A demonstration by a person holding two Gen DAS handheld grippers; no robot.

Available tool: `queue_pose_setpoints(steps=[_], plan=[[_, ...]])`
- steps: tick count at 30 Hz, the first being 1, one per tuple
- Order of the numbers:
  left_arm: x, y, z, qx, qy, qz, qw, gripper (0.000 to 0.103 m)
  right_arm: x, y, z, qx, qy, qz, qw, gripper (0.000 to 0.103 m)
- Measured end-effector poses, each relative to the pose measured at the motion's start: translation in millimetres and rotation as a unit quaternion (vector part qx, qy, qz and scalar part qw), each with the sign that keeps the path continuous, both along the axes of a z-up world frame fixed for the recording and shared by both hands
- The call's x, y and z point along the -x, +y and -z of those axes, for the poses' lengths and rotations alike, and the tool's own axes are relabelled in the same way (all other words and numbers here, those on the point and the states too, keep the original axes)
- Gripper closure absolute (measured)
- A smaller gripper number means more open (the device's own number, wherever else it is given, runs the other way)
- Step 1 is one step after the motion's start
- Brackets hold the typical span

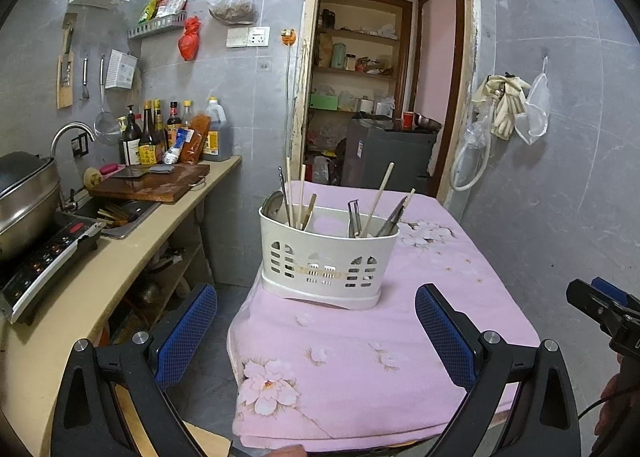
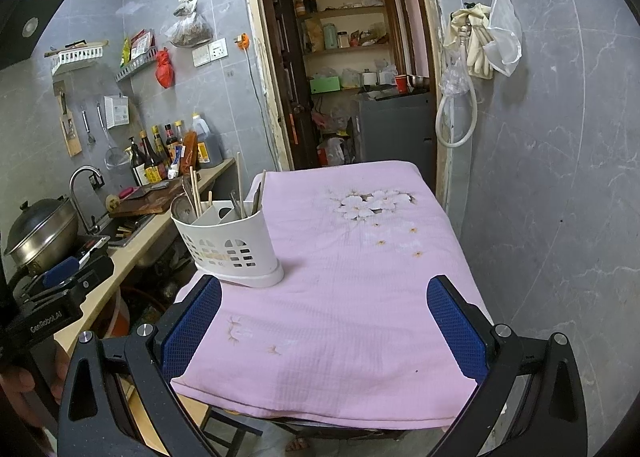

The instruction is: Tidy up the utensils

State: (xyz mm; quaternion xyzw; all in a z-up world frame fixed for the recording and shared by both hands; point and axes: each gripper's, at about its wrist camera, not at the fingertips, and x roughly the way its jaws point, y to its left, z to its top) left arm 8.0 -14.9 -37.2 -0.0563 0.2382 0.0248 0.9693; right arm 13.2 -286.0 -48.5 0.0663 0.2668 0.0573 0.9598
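A white perforated utensil caddy (image 1: 324, 261) stands on the pink flowered cloth of the table (image 1: 400, 337). It holds chopsticks (image 1: 380, 197), a spoon (image 1: 274, 205) and metal utensils (image 1: 394, 217) in its compartments. In the right wrist view the caddy (image 2: 228, 245) sits at the table's left side. My left gripper (image 1: 316, 331) is open and empty, short of the caddy. My right gripper (image 2: 324, 325) is open and empty over the near part of the table (image 2: 360, 317), to the right of the caddy.
A counter (image 1: 132, 245) on the left carries a pot (image 1: 24, 201), an induction cooker (image 1: 48, 257), a sink (image 1: 120, 217), a cutting board (image 1: 152, 181) and sauce bottles (image 1: 160, 133). A doorway (image 1: 380, 77) lies behind the table. A grey tiled wall (image 2: 560, 177) borders the right.
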Motion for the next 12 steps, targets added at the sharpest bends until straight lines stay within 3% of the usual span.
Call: queue_pose_setpoints(steps=[12], plan=[[-6.6,-1.1,2.7,0.001,0.005,0.004,1.0,0.003,-5.1,1.5,0.9,-0.001,0.005,0.007,1.0,0.002]])
